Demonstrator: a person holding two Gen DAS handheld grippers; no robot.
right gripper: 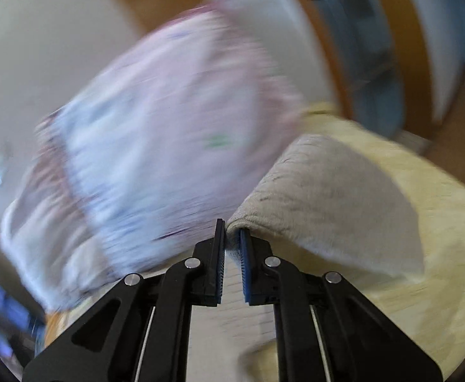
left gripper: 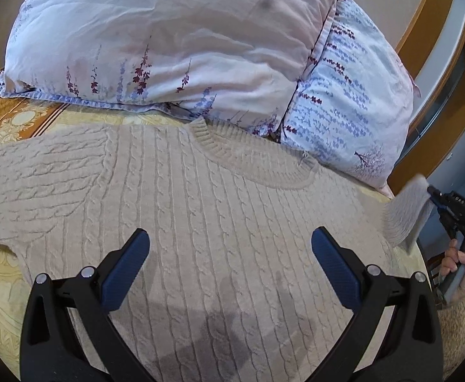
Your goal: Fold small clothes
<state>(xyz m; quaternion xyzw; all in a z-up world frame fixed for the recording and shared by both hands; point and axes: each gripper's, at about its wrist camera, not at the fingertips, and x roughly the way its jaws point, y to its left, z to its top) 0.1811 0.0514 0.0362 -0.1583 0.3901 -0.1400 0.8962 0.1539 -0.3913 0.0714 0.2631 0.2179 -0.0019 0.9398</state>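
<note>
Right wrist view: right gripper clenched on the sweater's sleeve cuff, lifted off the bedspread. Left gripper released, hovering over the cable-knit sweater body. Judgement: carry sleeve flat across the chest; left should pin the shoulder.

sweater: beige cable-knit | pillow: pale pink-blue, purple floral | bedspread: yellow-gold ornamental

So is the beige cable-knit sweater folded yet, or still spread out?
Mostly spread: the sweater lies flat on the bed, collar toward the pillows. Only one sleeve is lifted, pinched in the right gripper.
</note>
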